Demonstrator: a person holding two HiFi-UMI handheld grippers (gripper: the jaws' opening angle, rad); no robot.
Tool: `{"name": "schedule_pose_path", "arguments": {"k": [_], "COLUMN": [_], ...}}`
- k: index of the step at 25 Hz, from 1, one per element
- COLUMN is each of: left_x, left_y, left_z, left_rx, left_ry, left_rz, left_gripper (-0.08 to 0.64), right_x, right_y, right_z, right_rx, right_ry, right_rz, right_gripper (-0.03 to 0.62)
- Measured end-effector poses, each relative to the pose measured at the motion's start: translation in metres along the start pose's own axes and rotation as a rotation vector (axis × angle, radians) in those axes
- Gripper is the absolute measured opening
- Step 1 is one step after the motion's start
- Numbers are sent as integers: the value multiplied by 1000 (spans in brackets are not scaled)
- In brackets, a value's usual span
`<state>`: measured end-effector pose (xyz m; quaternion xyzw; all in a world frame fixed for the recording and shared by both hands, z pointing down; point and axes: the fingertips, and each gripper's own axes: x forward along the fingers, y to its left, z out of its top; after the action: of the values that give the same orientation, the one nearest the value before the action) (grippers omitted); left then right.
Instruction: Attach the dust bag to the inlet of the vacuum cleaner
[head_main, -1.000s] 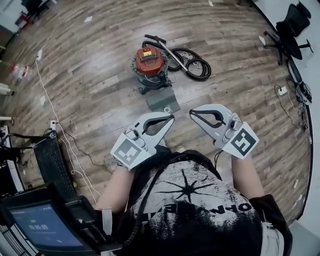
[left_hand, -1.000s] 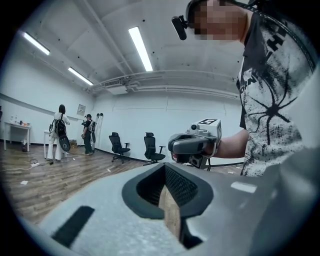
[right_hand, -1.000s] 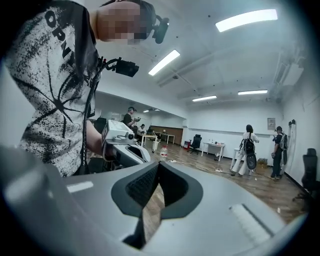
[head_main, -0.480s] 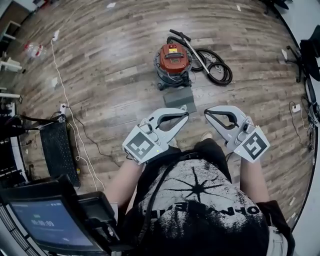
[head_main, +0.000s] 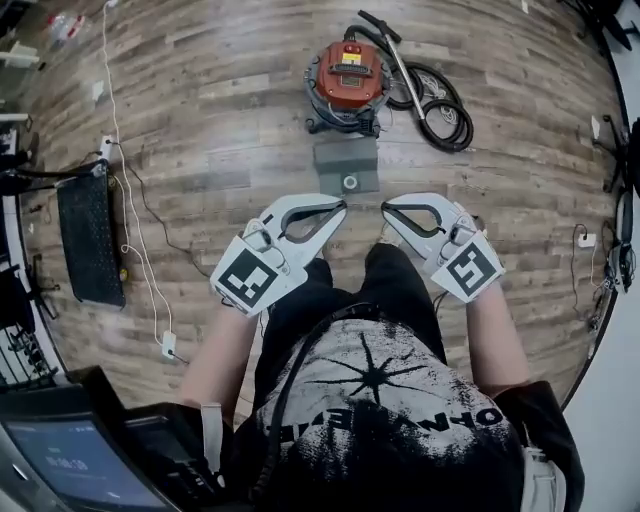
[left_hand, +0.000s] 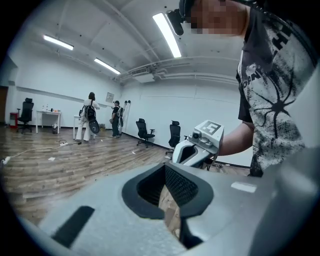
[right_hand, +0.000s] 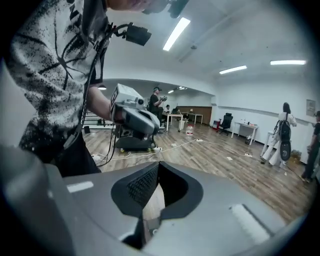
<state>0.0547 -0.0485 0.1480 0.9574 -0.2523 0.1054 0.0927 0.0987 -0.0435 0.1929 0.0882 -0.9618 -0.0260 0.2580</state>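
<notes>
Head view: vacuum cleaner (head_main: 347, 75) on wood floor, dust bag (head_main: 346, 166) flat just in front of it. Left gripper (head_main: 342, 206) & right gripper (head_main: 386, 208) hover farther from vac, beyond the bag; both jaws together, empty.

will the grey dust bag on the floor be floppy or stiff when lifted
The dust bag lies thin and flat, so probably light, and its body may sag. Its round opening looks rimmed, likely a stiffer spot to hold.

Wood-plank floor (head_main: 200, 130), white walls (left_hand: 200, 115) (ceiling strip lights (left_hand: 167, 35)), office chairs (left_hand: 144, 132).
</notes>
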Motion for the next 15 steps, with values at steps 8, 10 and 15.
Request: {"name": "schedule_pose_path", "arguments": {"k": [8, 10, 15], "left_x": [41, 50, 77], "left_y": [20, 33, 76], "left_z": [-34, -49, -104], "left_rx": [-43, -36, -112], "left_ry": [33, 32, -47], "left_rz": [26, 12, -10], "left_gripper": [2, 2, 2], "right_x": [39, 55, 126], "right_y": [-22, -24, -8], "right_z": [-108, -138, -235], "right_rx": [65, 91, 56], "right_ry": [96, 115, 203], "right_rz": [81, 101, 166], "right_gripper": [51, 96, 170]}}
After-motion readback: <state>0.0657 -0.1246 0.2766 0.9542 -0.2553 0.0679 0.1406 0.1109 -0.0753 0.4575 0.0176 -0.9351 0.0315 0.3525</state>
